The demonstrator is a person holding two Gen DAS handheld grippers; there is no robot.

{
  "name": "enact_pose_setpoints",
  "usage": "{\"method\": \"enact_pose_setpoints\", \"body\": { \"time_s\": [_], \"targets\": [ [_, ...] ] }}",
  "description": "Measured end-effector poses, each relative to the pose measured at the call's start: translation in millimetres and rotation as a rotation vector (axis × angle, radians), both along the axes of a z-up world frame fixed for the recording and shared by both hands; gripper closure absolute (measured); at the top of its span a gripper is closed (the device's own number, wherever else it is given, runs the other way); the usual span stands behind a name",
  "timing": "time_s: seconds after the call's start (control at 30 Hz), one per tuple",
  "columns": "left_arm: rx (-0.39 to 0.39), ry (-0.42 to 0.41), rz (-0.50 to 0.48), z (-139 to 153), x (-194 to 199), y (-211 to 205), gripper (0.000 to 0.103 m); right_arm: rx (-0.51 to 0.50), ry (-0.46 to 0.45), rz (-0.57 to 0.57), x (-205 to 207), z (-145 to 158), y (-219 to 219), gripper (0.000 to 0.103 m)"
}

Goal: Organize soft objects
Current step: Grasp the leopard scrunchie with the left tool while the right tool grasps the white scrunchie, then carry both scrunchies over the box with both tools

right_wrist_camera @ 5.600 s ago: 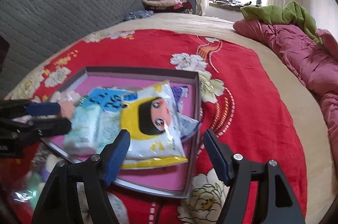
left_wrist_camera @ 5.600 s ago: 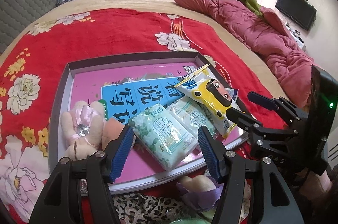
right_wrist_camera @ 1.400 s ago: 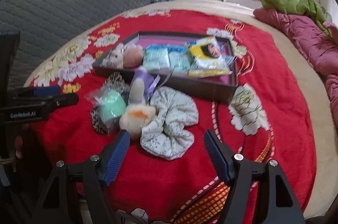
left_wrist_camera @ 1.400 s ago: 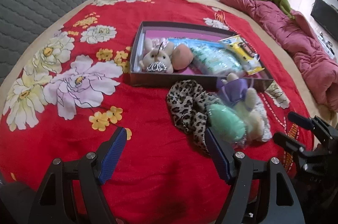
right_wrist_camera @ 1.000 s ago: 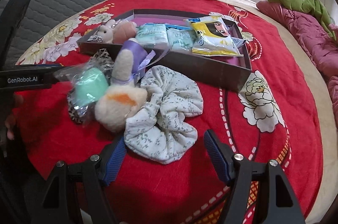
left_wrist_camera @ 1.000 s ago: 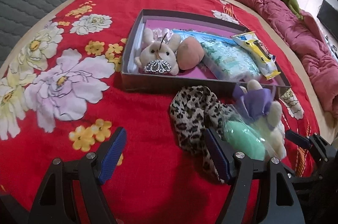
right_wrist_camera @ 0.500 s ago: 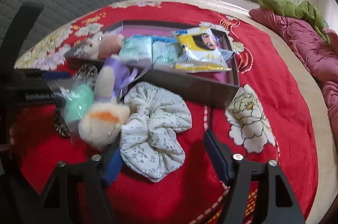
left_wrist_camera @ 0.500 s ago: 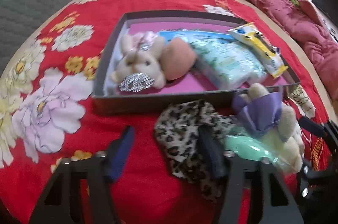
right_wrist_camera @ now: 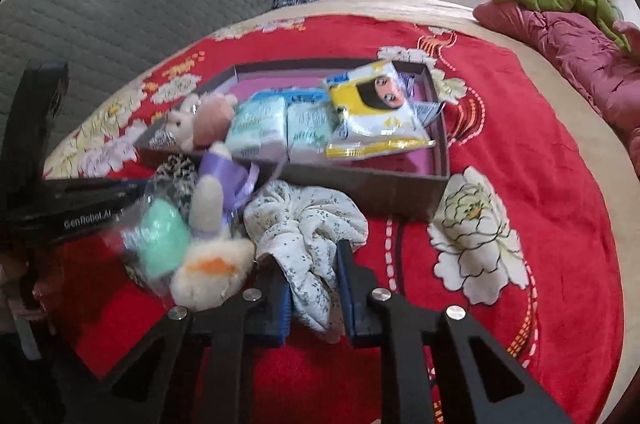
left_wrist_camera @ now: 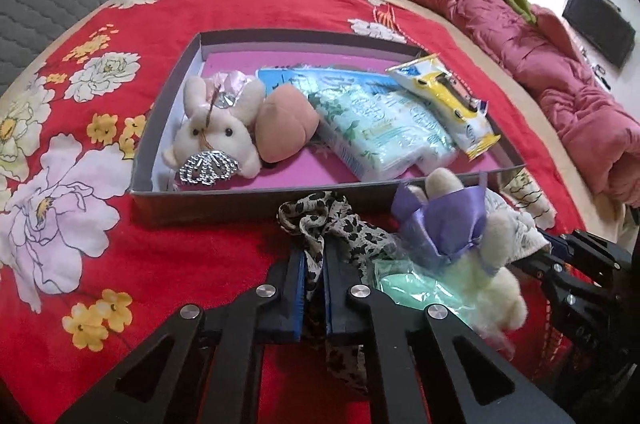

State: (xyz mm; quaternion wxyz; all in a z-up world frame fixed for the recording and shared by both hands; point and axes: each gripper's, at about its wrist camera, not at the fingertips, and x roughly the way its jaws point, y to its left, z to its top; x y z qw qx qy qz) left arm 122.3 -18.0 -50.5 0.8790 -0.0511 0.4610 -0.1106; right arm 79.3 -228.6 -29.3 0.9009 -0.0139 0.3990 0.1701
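The left gripper [left_wrist_camera: 314, 278] pinches the leopard scrunchie [left_wrist_camera: 340, 232] and the right gripper [right_wrist_camera: 314, 288] pinches the white scrunchie [right_wrist_camera: 304, 224], both near the box [left_wrist_camera: 208, 202].

Bright window daylight, fisheye-bent edges, slight blur
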Motion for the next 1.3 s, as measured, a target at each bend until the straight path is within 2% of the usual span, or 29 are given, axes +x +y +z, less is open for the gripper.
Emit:
{"method": "enact_pose_setpoints", "body": {
  "time_s": [0.2,0.4,0.5,0.67,1.0,1.13,1.3],
  "targets": [
    [-0.048,-0.074,0.026,27.6,-14.9,12.8,0.096,0.042,-0.051,-0.005,-2.6,17.8,-4.7,0.083],
    [-0.010,-0.207,0.051,59.3,-34.3,21.5,0.096,0.067,-0.087,-0.014,-5.5,29.0,-10.1,0.083],
    [-0.022,-0.250,0.067,71.0,-37.2,28.6,0.096,0.084,-0.115,-0.013,-6.7,38.2,-11.4,0.083],
    [-0.047,-0.265,0.083,79.9,-37.9,36.8,0.096,0.093,-0.164,0.000,-12.0,50.2,-11.5,0.083],
    [-0.063,-0.320,0.082,93.3,-41.8,37.1,0.096,0.048,-0.238,0.011,-14.2,60.9,-2.7,0.083],
    [-0.054,-0.349,0.068,98.5,-38.8,30.2,0.096,0.054,-0.253,0.006,-9.5,64.1,-4.4,0.083],
    [-0.067,-0.346,0.058,98.5,-31.2,24.9,0.096,0.078,-0.244,-0.009,-3.0,63.9,-10.4,0.083]
  ]
}}
